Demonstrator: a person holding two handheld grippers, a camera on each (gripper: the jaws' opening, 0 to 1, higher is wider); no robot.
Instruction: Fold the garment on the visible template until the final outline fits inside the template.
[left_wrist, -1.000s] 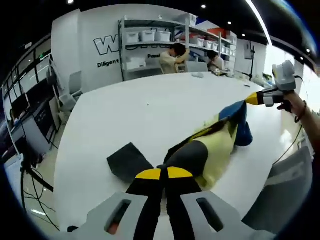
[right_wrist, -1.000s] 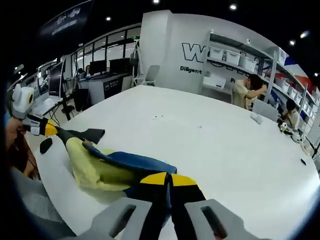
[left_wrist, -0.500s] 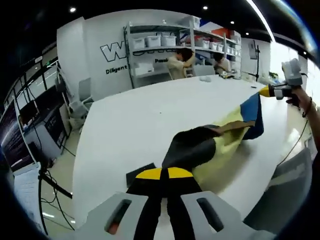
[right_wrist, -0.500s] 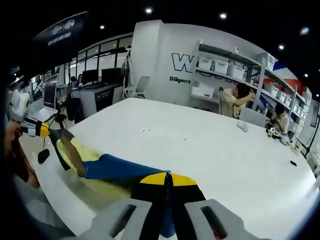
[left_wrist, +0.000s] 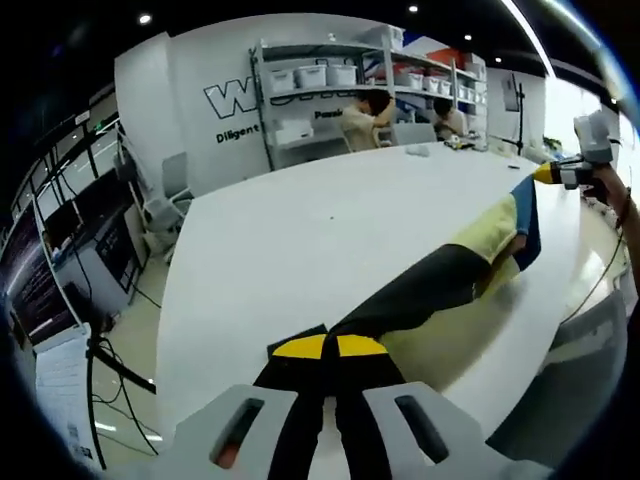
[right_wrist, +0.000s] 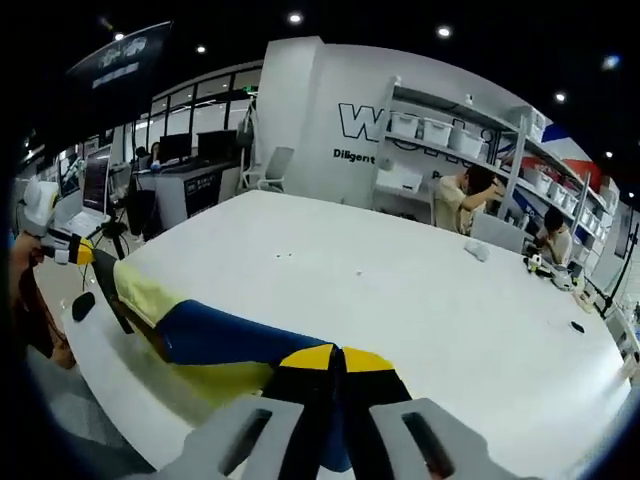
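Across the near edge of the white table (left_wrist: 300, 240) the garment (left_wrist: 440, 285) hangs stretched between both grippers, black, pale yellow and blue panels pulled taut. Left gripper (left_wrist: 325, 348) has jaws pressed together, clamped on the black end; right gripper (right_wrist: 331, 357) likewise closed on the blue end. Each gripper also appears far off in the other's view, held by a hand at the table's rim. Most of the tabletop beyond the cloth is bare, wide open toward the shelving (right_wrist: 450, 130) and two people at the far side. Dark template (left_wrist: 298, 336) is mostly hidden behind the left jaws, a corner peeking out. Small dark object (right_wrist: 80, 305) near table edge, unclear what.
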